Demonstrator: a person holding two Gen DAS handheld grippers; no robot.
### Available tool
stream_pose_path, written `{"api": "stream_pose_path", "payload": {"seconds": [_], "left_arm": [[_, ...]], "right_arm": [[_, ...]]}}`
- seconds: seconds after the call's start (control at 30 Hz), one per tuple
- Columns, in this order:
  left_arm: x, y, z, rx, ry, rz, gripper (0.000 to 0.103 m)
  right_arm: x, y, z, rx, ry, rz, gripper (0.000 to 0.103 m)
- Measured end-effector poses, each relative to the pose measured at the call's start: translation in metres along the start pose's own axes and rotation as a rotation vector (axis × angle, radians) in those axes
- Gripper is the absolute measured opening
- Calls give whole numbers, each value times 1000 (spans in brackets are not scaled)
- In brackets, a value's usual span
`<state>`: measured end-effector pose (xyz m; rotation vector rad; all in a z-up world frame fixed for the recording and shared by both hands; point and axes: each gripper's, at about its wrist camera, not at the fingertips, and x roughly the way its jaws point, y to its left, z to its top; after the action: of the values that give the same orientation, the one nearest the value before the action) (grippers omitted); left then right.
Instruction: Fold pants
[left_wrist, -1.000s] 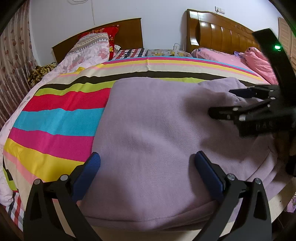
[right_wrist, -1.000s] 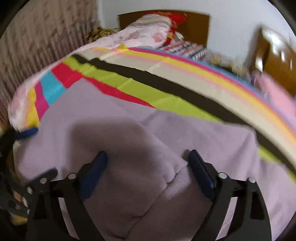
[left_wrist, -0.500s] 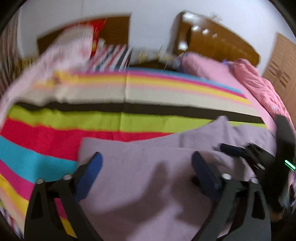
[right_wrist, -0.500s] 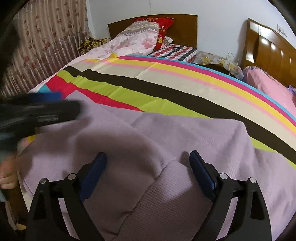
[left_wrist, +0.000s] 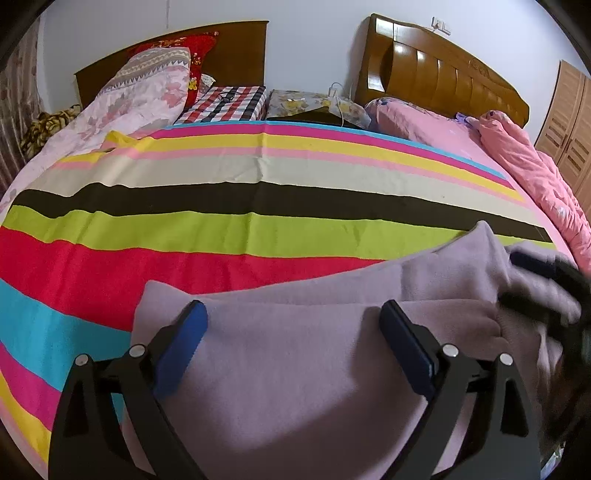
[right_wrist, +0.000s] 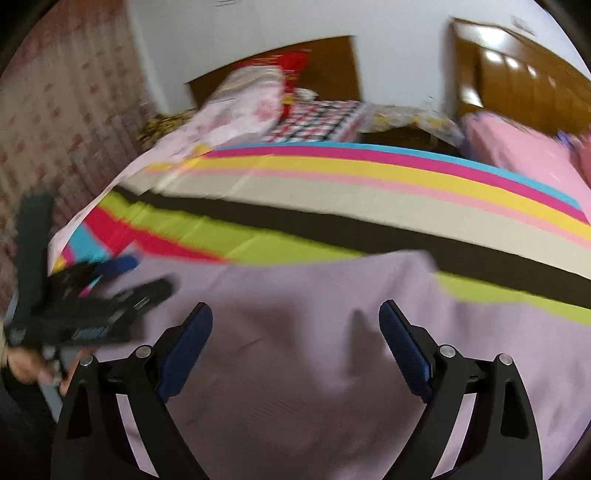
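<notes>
pants (left_wrist: 303, 369) under left tool (left_wrist: 291, 332), spread wide

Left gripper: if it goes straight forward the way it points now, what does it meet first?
Most likely the lilac pants, lying between and beyond the open left gripper; past them comes the striped bedspread. Depth is uncertain.

A striped bedspread (left_wrist: 258, 206) covers the bed, with pillows (left_wrist: 147, 85) against a wooden headboard (left_wrist: 436, 74).
</notes>
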<state>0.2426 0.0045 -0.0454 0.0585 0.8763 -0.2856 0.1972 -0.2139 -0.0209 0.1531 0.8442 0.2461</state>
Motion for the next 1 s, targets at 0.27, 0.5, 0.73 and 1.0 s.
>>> {"api": "stream_pose_path", "payload": {"seconds": [0.27,0.5,0.73,1.0], "left_arm": [[0,0,-1,-12,-3,13,95],[2,-1,-2,2,2,32,95],[-58,-64,8,34,-170,81,99],[28,-190,25,350,28,-51,101]], "right_arm": [[10,-42,19,36,59,-87,89],[4,-63,12,67,88,-69,89],[-66,-106,-7,73,4,-123,90],[-63,-190,-37,207,103,-269,89]]}}
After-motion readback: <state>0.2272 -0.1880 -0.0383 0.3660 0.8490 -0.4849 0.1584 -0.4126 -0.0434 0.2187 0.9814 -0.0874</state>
